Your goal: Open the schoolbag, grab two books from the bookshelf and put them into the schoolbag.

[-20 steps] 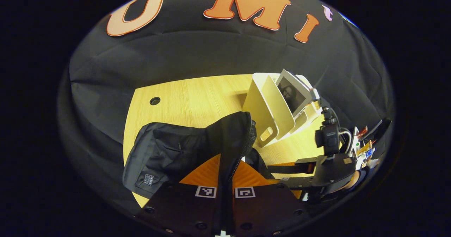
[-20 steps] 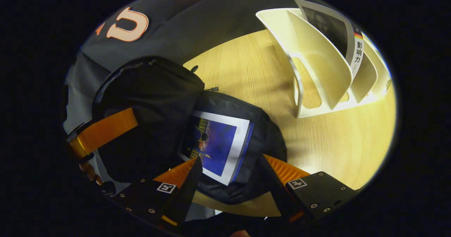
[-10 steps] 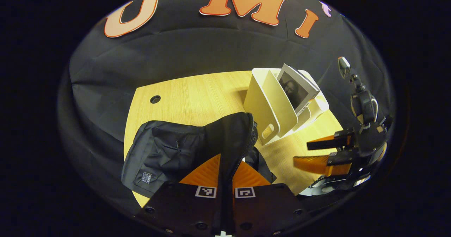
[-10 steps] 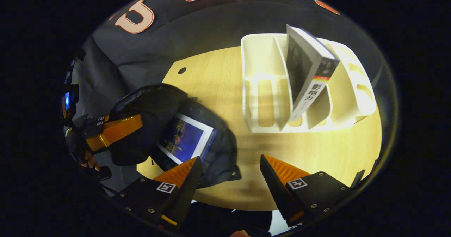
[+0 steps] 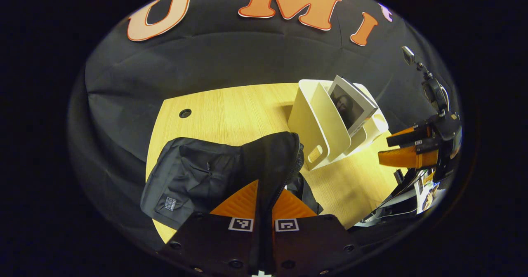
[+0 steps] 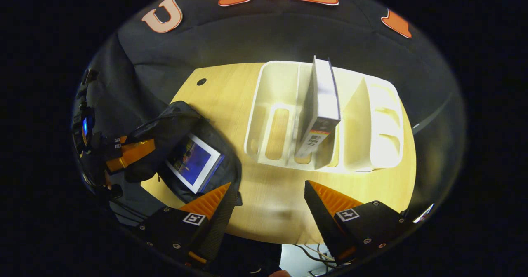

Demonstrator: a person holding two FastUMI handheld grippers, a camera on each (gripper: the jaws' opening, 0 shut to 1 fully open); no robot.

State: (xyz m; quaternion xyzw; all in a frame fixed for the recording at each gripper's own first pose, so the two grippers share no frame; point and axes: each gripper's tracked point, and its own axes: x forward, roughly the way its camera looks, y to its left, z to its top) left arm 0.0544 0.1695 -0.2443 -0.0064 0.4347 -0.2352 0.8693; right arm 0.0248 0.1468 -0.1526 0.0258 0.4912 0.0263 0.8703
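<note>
The black schoolbag [image 5: 198, 174] lies on the wooden table [image 5: 231, 112], and my left gripper [image 5: 264, 186] is shut on the zipper edge of its raised flap. In the right gripper view the schoolbag [image 6: 165, 124] lies open with a blue-covered book [image 6: 194, 163] inside it. The left gripper [image 6: 132, 153] holds the flap up there. My right gripper [image 6: 268, 186] is open and empty above the table, facing the white bookshelf [image 6: 371, 120]. A grey book [image 6: 321, 104] stands in a middle slot. From the left, the bookshelf [image 5: 317, 124] holds that book [image 5: 350, 106], and the right gripper [image 5: 396, 149] hovers beside it.
A round cable hole [image 5: 185, 113] sits near the table's far left corner. Bare tabletop [image 6: 284, 194] lies between the bookshelf and the table's front edge. The bookshelf's other slots hold nothing. Cables and clutter [image 5: 420, 186] lie past the table's right edge.
My right gripper has drawn away from the schoolbag, leaving the blue book inside, and has swung over to face the bookshelf. The left gripper has kept hold of the flap.
</note>
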